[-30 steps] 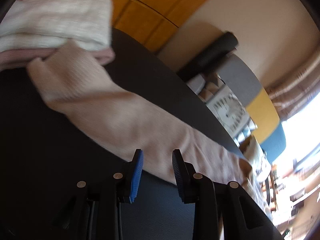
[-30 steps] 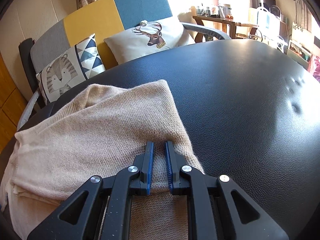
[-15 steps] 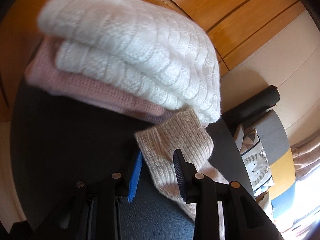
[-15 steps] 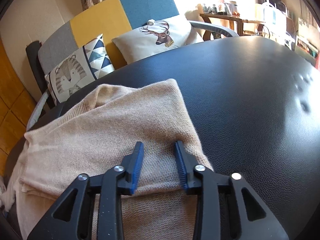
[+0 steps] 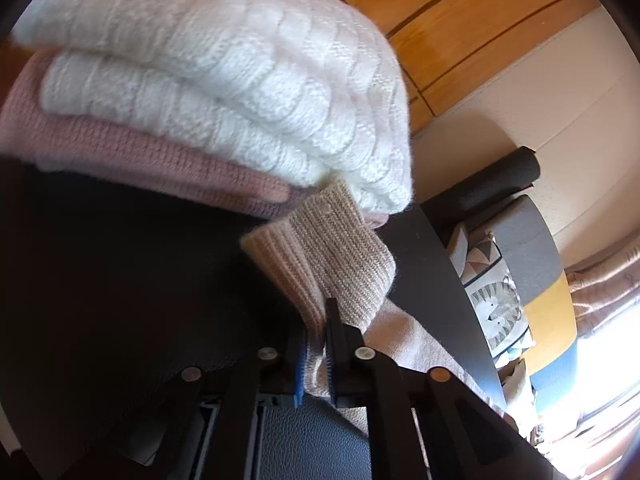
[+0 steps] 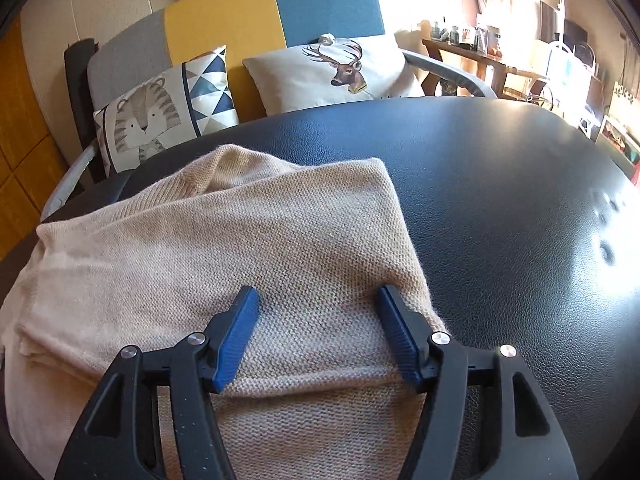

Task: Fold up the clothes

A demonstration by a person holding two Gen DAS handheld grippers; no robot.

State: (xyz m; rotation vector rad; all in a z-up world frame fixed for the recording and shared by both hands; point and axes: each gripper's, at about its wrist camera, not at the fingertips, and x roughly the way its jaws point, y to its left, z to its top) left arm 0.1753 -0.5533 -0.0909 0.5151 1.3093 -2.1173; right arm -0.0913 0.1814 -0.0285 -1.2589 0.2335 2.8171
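Lying across the black table (image 6: 500, 184), the beige sweater (image 6: 248, 248) is partly folded, one flap doubled over its body, and it fills the lower left of the right wrist view from about 7 to 11 o'clock. Its ribbed sleeve cuff (image 5: 328, 252) shows in the left wrist view, lifted near the centre of that frame, with the sleeve trailing away toward 4 o'clock. The left gripper (image 5: 316, 354) has its blue-padded fingers pressed together on the edge of the cuff, pinching the knit between them. The right gripper (image 6: 316, 328) is spread wide above the folded flap, its blue pads (image 6: 240, 332) low over the fabric and gripping nothing (whether they touch it is hard to tell). Just beyond the cuff, at 11 o'clock, a folded white cable-knit sweater (image 5: 224, 72) sits on top of a folded pink sweater (image 5: 132, 156), the cuff's tip touching that stack. Past the table's far edge stands a sofa (image 6: 224, 24) in grey, yellow and blue, holding a tiger cushion (image 6: 160, 112) and a deer cushion (image 6: 332, 72).
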